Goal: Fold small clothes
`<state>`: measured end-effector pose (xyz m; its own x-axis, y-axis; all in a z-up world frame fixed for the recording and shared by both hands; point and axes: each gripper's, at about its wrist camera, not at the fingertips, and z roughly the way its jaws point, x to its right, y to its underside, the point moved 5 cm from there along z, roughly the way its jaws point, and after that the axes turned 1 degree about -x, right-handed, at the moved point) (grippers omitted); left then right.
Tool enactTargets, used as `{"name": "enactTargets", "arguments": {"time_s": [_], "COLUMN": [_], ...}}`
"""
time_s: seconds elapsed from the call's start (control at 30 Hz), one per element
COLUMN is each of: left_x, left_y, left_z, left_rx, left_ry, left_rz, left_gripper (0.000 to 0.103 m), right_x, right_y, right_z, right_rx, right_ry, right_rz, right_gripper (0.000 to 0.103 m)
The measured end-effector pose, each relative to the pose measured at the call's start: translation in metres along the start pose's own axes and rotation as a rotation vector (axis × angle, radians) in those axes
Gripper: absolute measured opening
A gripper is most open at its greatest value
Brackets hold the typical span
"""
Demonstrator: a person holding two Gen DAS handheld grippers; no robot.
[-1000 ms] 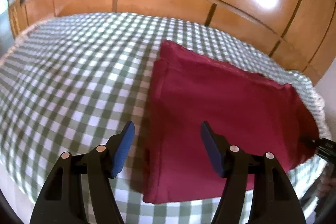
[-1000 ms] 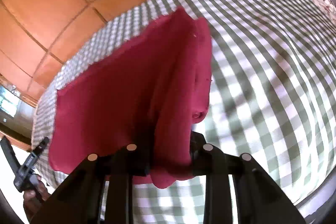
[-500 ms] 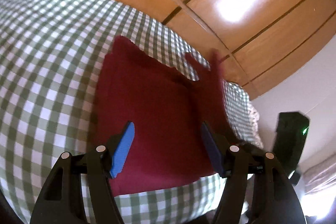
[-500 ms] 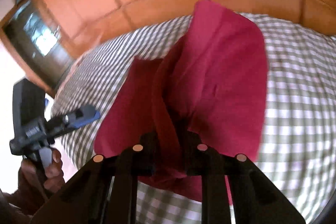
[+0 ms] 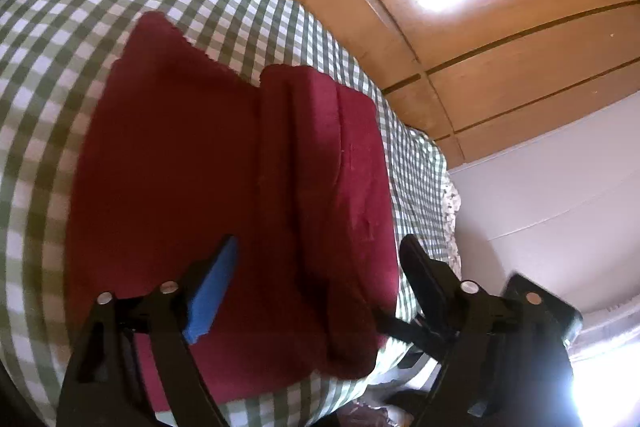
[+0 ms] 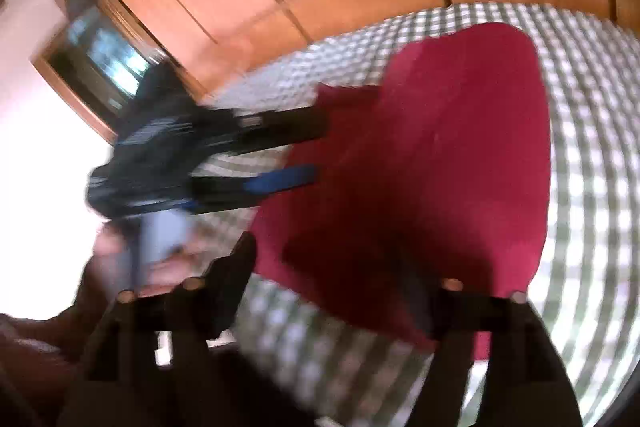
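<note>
A dark red cloth (image 5: 224,167) lies on the green-and-white checked bedspread (image 5: 56,11), its right part folded over onto the rest. My left gripper (image 5: 316,259) is open just above the cloth's near edge, with a blue pad (image 5: 212,287) on the left finger. In the right wrist view the red cloth (image 6: 440,155) lies under my right gripper (image 6: 336,259), which is open; its right finger is hidden behind the fold. The view is blurred. The left gripper (image 6: 280,151) shows there at left, over the cloth's edge.
Orange wooden panels (image 5: 460,7) rise behind the bed. A white wall (image 5: 552,187) is at the right, past the bed's edge. A dark framed window or screen (image 6: 104,59) is at the left in the right wrist view.
My right gripper carried the cloth's right side up and over to the left, then opened and let it go. The fold now lies on the cloth. My left gripper moved closer.
</note>
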<state>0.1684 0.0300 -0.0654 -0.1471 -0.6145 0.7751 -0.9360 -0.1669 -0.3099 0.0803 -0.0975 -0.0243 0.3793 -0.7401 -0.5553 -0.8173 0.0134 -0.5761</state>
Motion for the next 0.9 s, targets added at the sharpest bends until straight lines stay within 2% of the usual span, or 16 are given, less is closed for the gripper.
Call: {"name": "enactTargets", "arguments": {"time_s": [0.1,0.2,0.33,0.37,0.4,0.43,0.5,0.6,0.7,0.8,0.9], "left_x": [0.001,-0.005,0.005,0.006,0.009,0.014,0.023,0.032,0.045,0.06,0.061], "left_y": [-0.008,-0.014,-0.023,-0.025,-0.028,-0.031,-0.033,-0.037,-0.043,-0.043,-0.039], "left_z": [0.012,0.032,0.048,0.049,0.051,0.055,0.06,0.06,0.046,0.009,-0.028], "left_rx": [-0.038,-0.088,-0.086,-0.085,-0.085,-0.085,-0.078,-0.042,0.017,0.102,0.168], "left_ry": [0.004,-0.023,-0.004,-0.004,-0.014,-0.051,-0.122,-0.181,-0.188,-0.187,-0.227], "left_rz": [-0.015,-0.045,-0.062,-0.056,-0.042,-0.005,0.076,0.143,0.198,0.278,0.337], "left_gripper": [0.088,0.088,0.088,0.078,0.062,0.056,0.028,0.018,0.016,0.016,0.016], "right_x": [0.017,0.045,0.077,0.079,0.08,0.081,0.074,0.068,0.057,0.031,0.001], "right_y": [0.003,0.011,0.027,0.031,0.033,0.034,0.027,0.025,0.025,0.019,0.019], "right_z": [-0.028,-0.043,-0.04,-0.039,-0.035,-0.032,-0.022,-0.012,-0.016,-0.014,0.006], "right_rx": [0.052,0.089,0.064,0.059,0.055,0.055,0.056,0.044,0.047,0.053,0.019], "right_ry": [0.026,0.124,0.237,0.254,0.266,0.262,0.27,0.268,0.261,0.192,0.156], "right_rz": [0.037,0.081,0.13,0.128,0.132,0.133,0.119,0.102,0.074,0.044,-0.023], "right_gripper": [0.068,0.069,0.064,0.059,0.055,0.055,0.053,0.046,0.045,0.045,0.045]}}
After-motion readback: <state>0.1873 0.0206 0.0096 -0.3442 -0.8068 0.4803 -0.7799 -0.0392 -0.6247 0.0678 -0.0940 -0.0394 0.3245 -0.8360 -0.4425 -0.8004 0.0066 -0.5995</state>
